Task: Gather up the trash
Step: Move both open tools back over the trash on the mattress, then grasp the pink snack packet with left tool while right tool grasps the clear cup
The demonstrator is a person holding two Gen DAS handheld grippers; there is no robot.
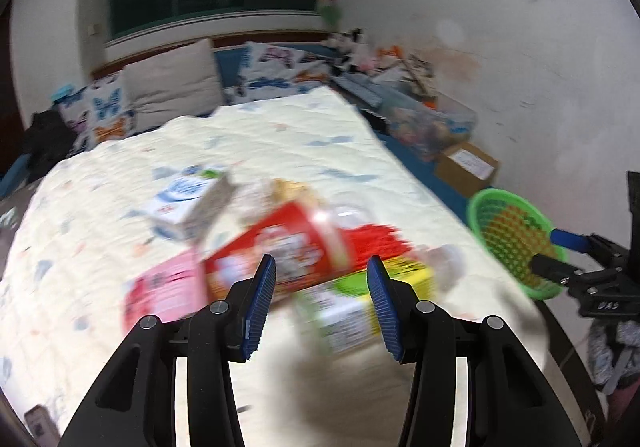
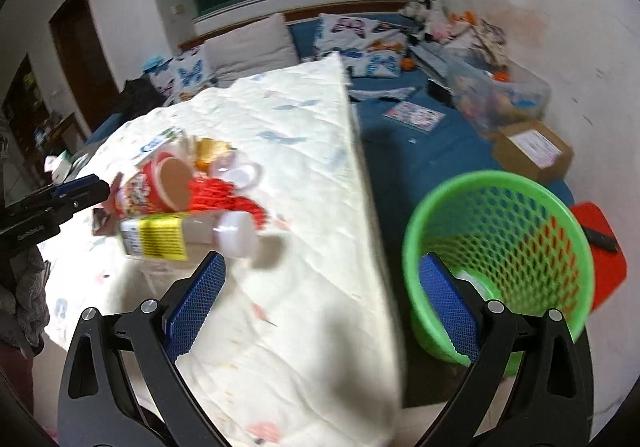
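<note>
Green mesh basket (image 2: 500,259) sits on the floor hard against the bed's edge, just beyond the right gripper (image 2: 324,303) and to its right — put there, I'd say, so trash can be swept or dropped in without a long carry. That claw is spread wide with nothing between the pads; one finger (image 2: 448,307) overlaps the basket rim in view, but whether it touches I cannot tell. Something pale lies at the basket's bottom, too blurred to name.

Trash is heaped on the cream quilt (image 1: 280,135). Just ahead of the left gripper (image 1: 322,279): a red snack cup (image 1: 280,247) on its side, a pink carton (image 1: 164,291) left of it, a yellow-labelled bottle (image 1: 360,303) right and nearer, a blue-and-white box (image 1: 188,203) farther back, red netting (image 1: 376,243) behind the cup. The left claw is about half spread and empty — the cup shows between the fingers but lies beyond the tips, apart from the pads. That gap looks suited to the cup, so my guess is the cup goes first.

Both views are smeared, so fine contact is unsure.
</note>
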